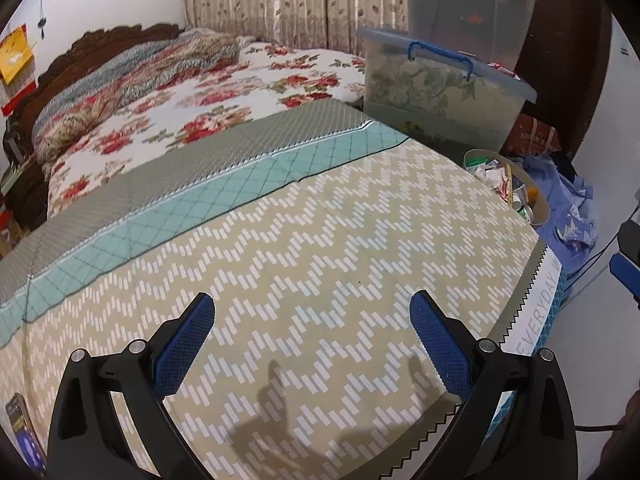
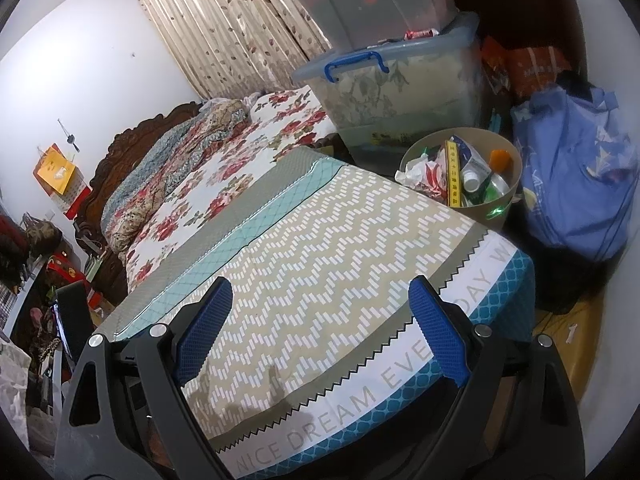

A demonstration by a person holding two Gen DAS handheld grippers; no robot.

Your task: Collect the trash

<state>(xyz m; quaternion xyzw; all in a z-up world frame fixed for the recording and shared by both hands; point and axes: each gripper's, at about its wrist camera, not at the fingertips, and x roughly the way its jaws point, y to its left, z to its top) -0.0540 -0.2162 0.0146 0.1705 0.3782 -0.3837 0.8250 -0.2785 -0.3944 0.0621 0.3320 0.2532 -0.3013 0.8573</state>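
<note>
From the left wrist, the left gripper [image 1: 312, 344] hangs over the bed [image 1: 320, 240] with its blue fingers [image 1: 182, 346] spread wide and nothing between them, only zigzag sheet below. The bin [image 1: 538, 208] of trash [image 1: 490, 172] stands just past the bed's far right corner, its near side cut off by the mattress edge. Behind the bin sits a clear box [image 1: 444, 88] with a blue handle, a second box [image 1: 472, 4] stacked on it, and blue cloth [image 1: 572, 204] lies to the bin's right. A phone [image 1: 24, 436] lies on the bed at the lower left. The right gripper's tip [image 1: 626, 276] shows at the right edge, well below the bin. From the right wrist, the right gripper [image 2: 322, 328] is likewise wide open and empty over the bed's [image 2: 320, 240] foot edge, with print reading NICE DREAM. The bin [image 2: 516, 188] stands just beyond the bed corner, holding wrappers [image 2: 424, 174], small bottles [image 2: 474, 174] and a yellow strip [image 2: 453, 174]. A blue bag [image 2: 576, 184] touches or nearly touches the bin's right side, and the boxes [image 2: 400, 92] rise behind it. Nothing lies between gripper and bin but bare sheet.
</note>
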